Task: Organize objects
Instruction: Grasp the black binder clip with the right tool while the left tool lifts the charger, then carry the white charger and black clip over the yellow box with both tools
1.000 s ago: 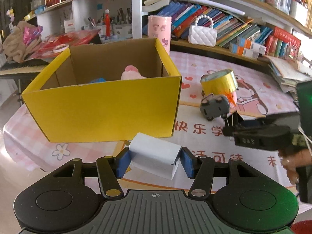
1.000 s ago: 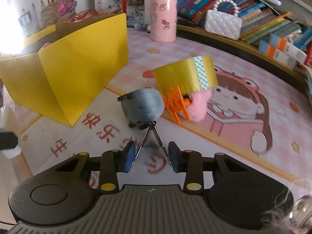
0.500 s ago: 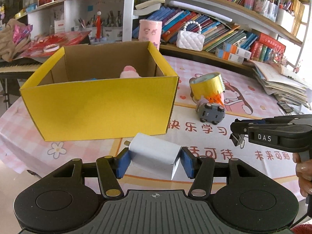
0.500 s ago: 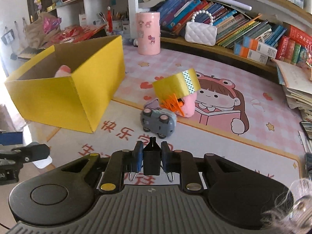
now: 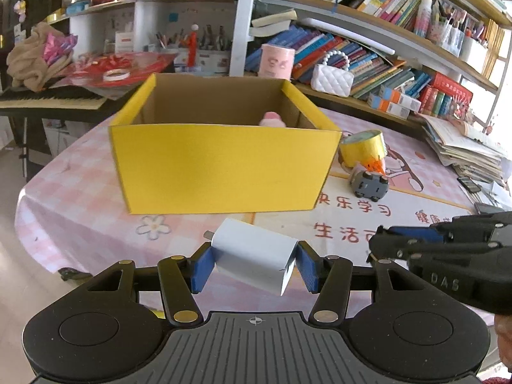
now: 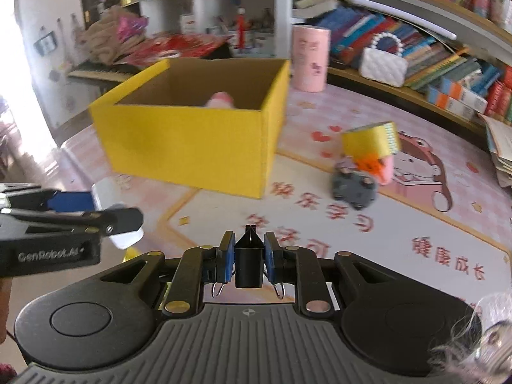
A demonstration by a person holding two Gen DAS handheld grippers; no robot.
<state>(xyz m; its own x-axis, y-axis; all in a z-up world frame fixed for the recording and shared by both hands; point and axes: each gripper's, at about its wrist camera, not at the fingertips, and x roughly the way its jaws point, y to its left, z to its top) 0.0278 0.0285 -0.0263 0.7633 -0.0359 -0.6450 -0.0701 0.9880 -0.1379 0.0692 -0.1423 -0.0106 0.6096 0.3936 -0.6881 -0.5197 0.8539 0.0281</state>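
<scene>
My left gripper point(image 5: 254, 264) is shut on a white charger plug point(image 5: 252, 254), held above the table's near edge, in front of the yellow cardboard box point(image 5: 220, 166). My right gripper point(image 6: 249, 260) is shut on a black binder clip point(image 6: 249, 264), lifted off the table to the right of the box point(image 6: 192, 147). A pink object point(image 5: 272, 119) lies inside the box. Each gripper shows in the other's view: the right one point(image 5: 377, 249) and the left one point(image 6: 105, 211).
A gold tape roll point(image 5: 363, 147), an orange clip point(image 5: 374, 164) and a grey toy car point(image 5: 368, 185) lie on the pink tablecloth point(image 5: 70, 192) right of the box. A pink canister point(image 5: 276, 62), a white purse point(image 5: 332, 78) and book-filled shelves stand behind.
The right gripper closed on the binder clip and lifted it back from the toy car. Both grippers drew back toward the near edge, so the box looks farther off. The left grip is unchanged.
</scene>
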